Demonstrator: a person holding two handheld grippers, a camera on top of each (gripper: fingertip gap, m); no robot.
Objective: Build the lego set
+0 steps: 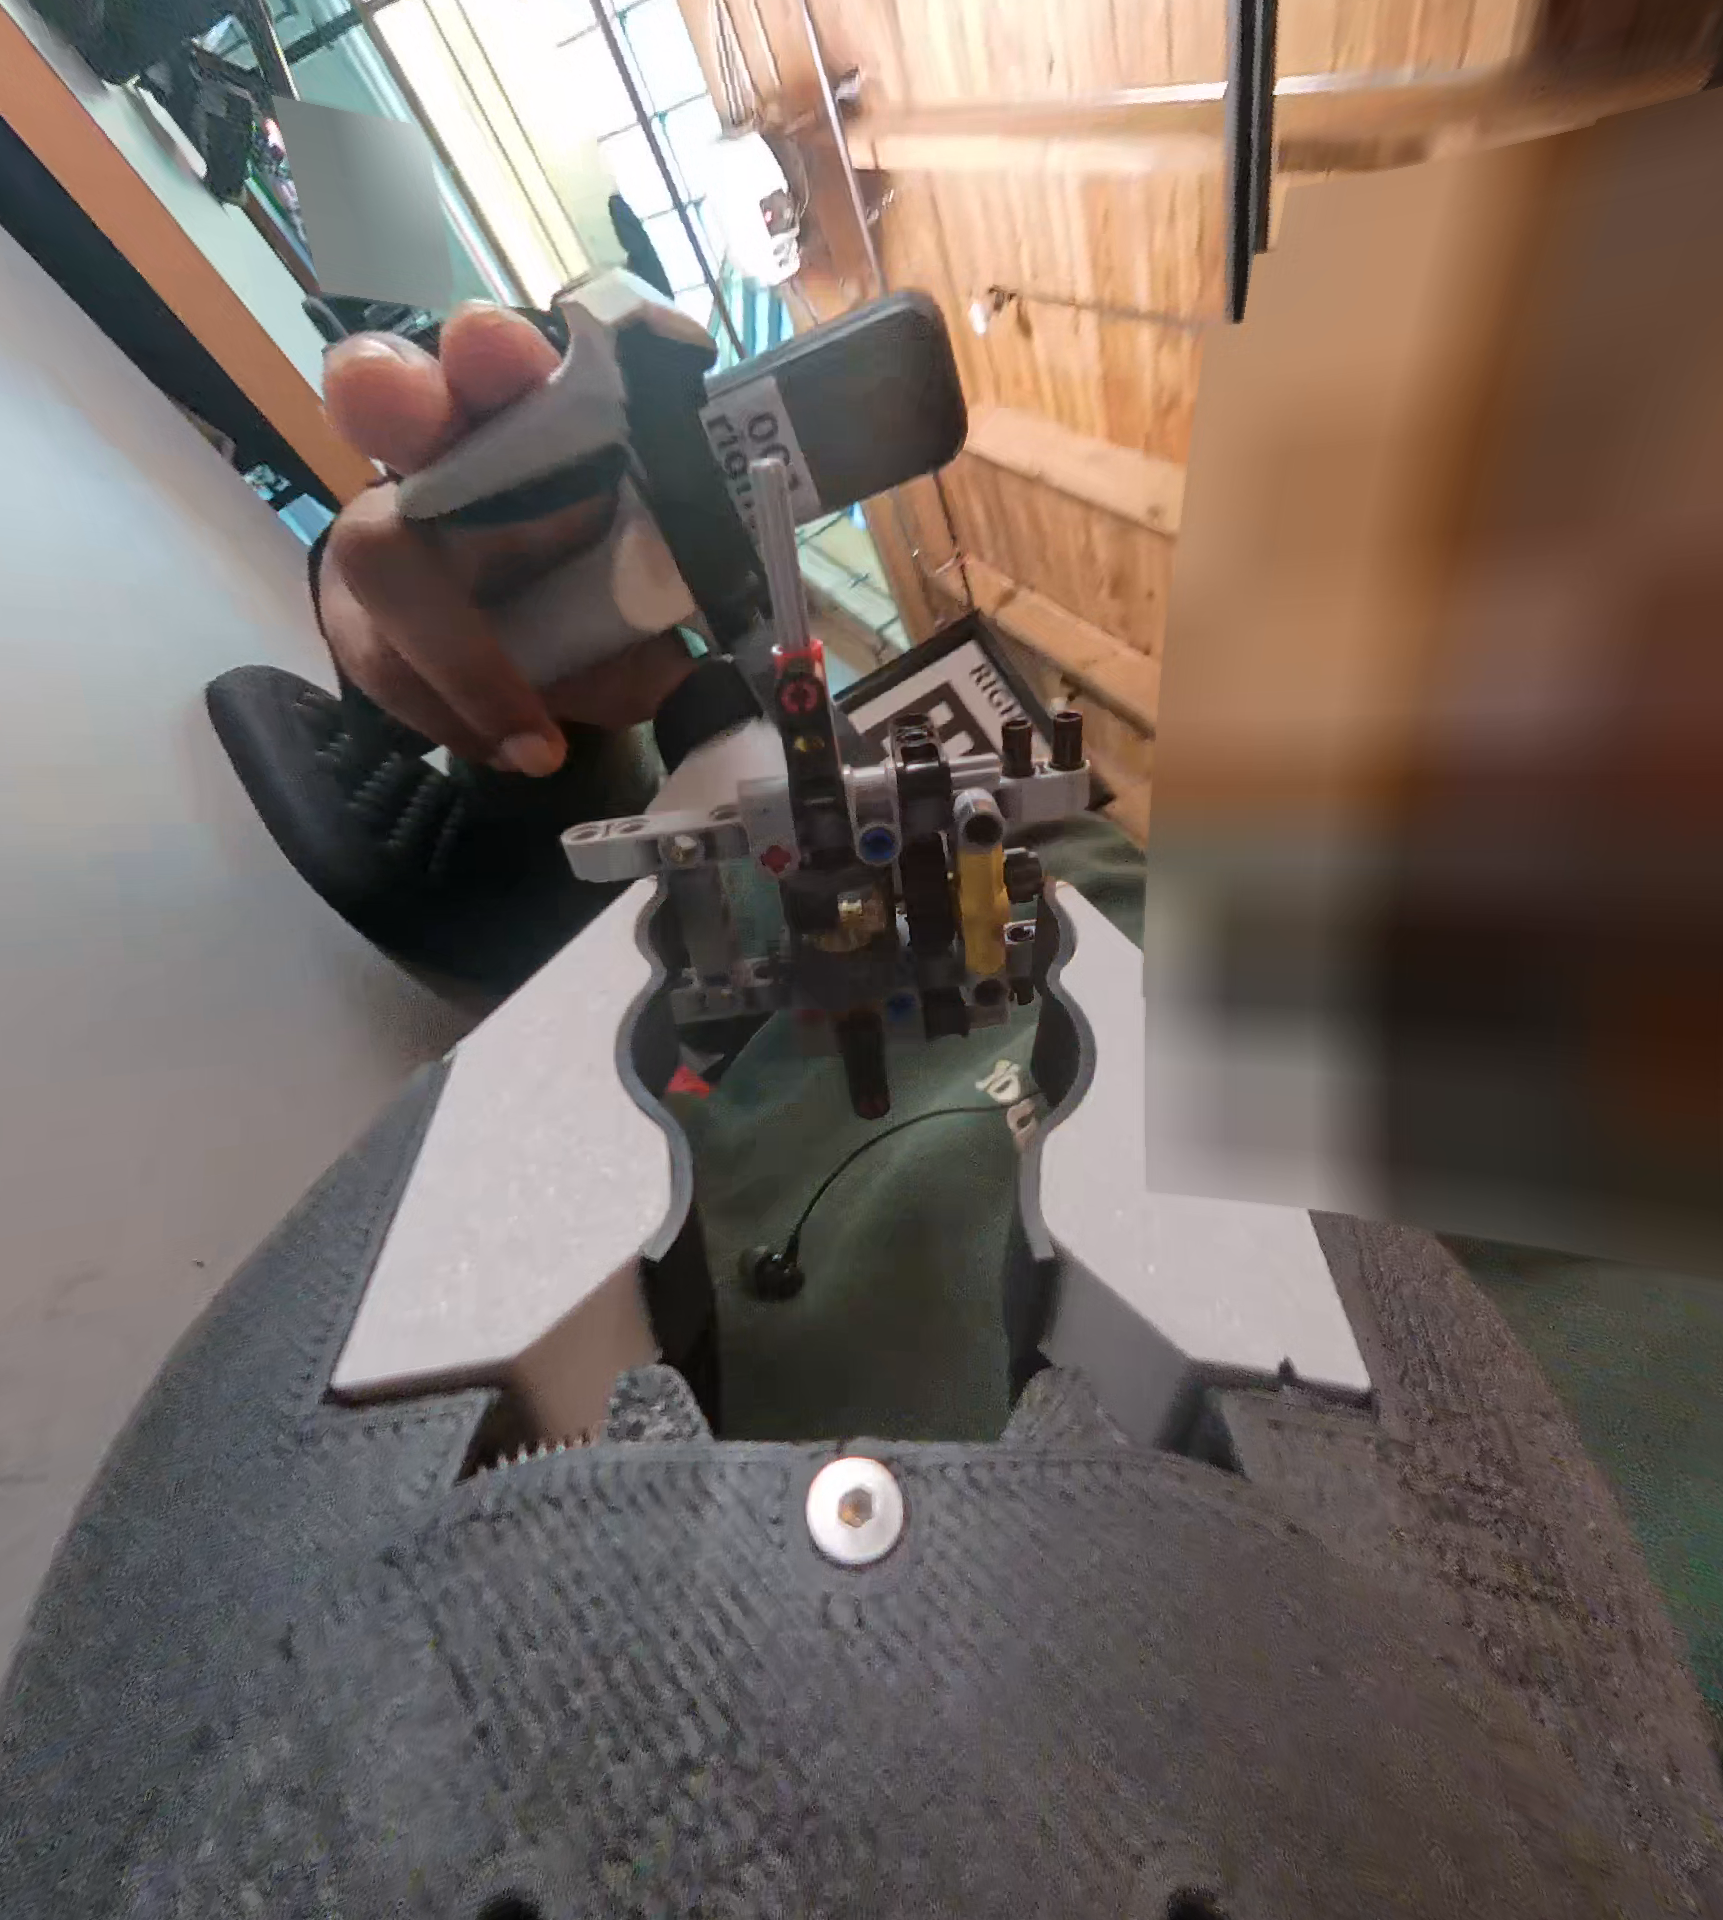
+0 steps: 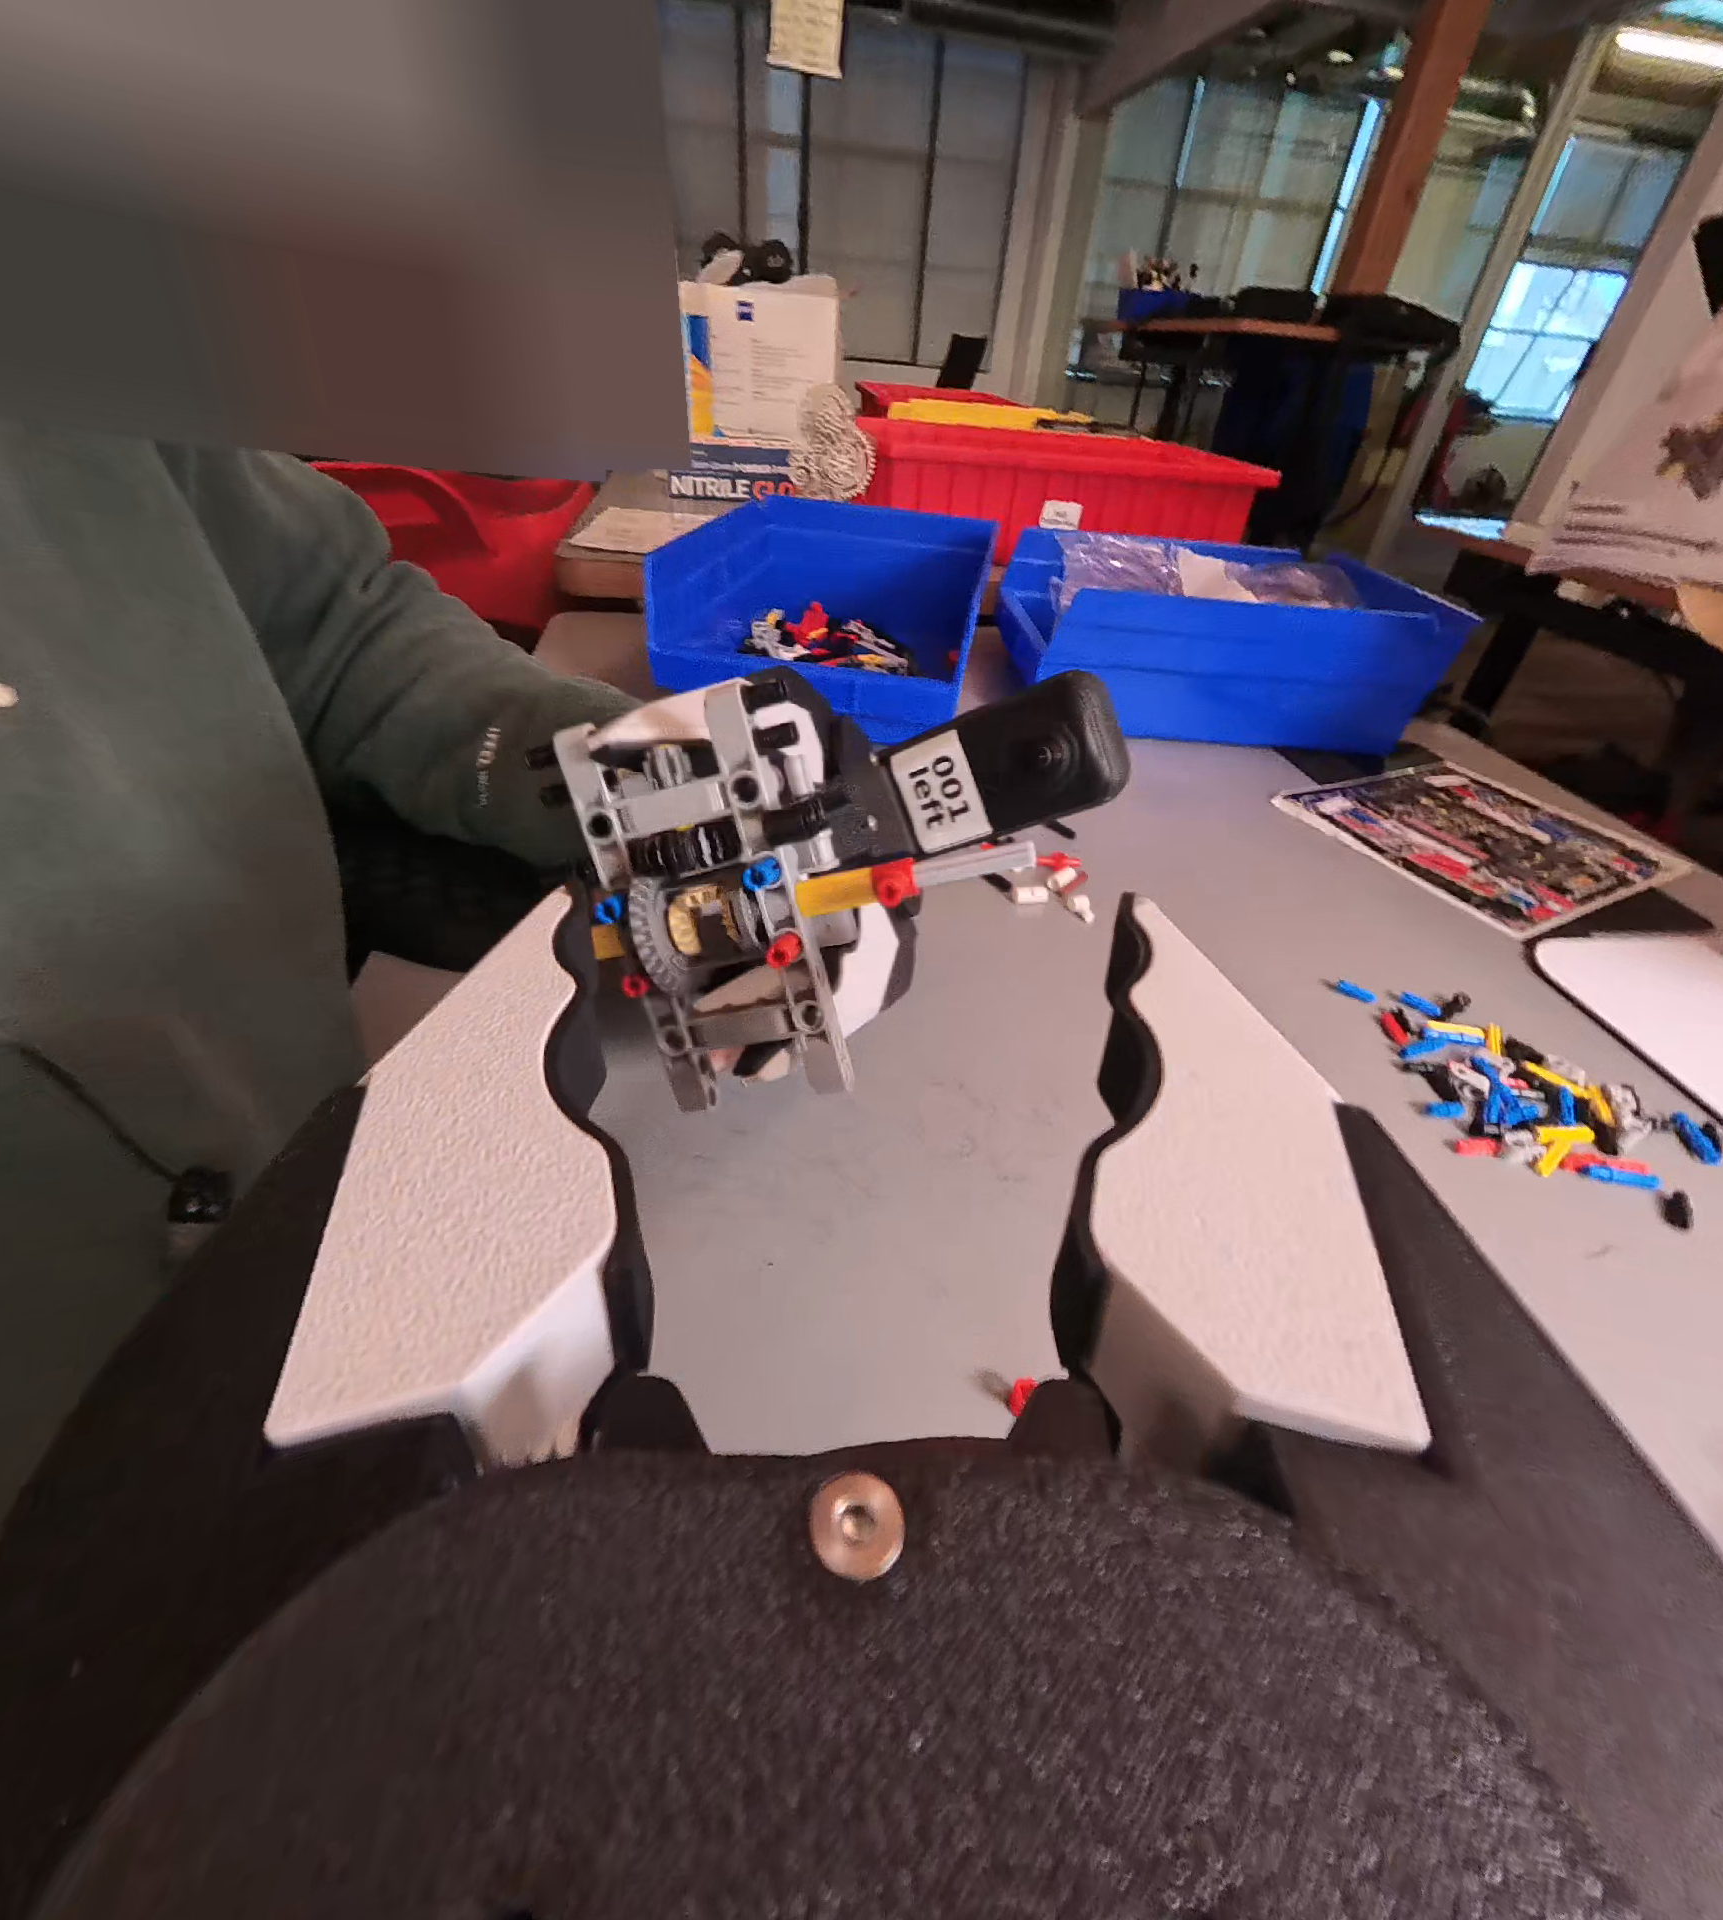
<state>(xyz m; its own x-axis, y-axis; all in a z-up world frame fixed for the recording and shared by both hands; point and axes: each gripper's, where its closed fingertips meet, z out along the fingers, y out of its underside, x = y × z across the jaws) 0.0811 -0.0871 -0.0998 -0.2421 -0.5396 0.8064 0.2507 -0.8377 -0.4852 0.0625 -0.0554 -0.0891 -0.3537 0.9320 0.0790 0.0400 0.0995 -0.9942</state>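
My left gripper (image 1: 852, 935) is shut on the lego assembly (image 1: 836, 883), a grey technic frame with gears, a yellow beam and red and blue pins. A long grey axle (image 1: 779, 551) sticks out of it. In the right wrist view the same assembly (image 2: 722, 904) hangs in the air over the table, held by the left gripper, just in front of my right gripper's left finger (image 2: 483, 1091). My right gripper (image 2: 852, 935) is open and empty, its jaws wide apart. A hand (image 1: 441, 582) holds the right gripper beyond the assembly.
A pile of loose lego pieces (image 2: 1532, 1091) lies on the grey table (image 2: 836, 1247) at the right. Two blue bins (image 2: 815, 592) (image 2: 1231, 644) and a red bin (image 2: 1054, 468) stand at the back. An instruction booklet (image 2: 1470, 842) lies right. A person in a green sweatshirt (image 2: 109, 779) is at the left.
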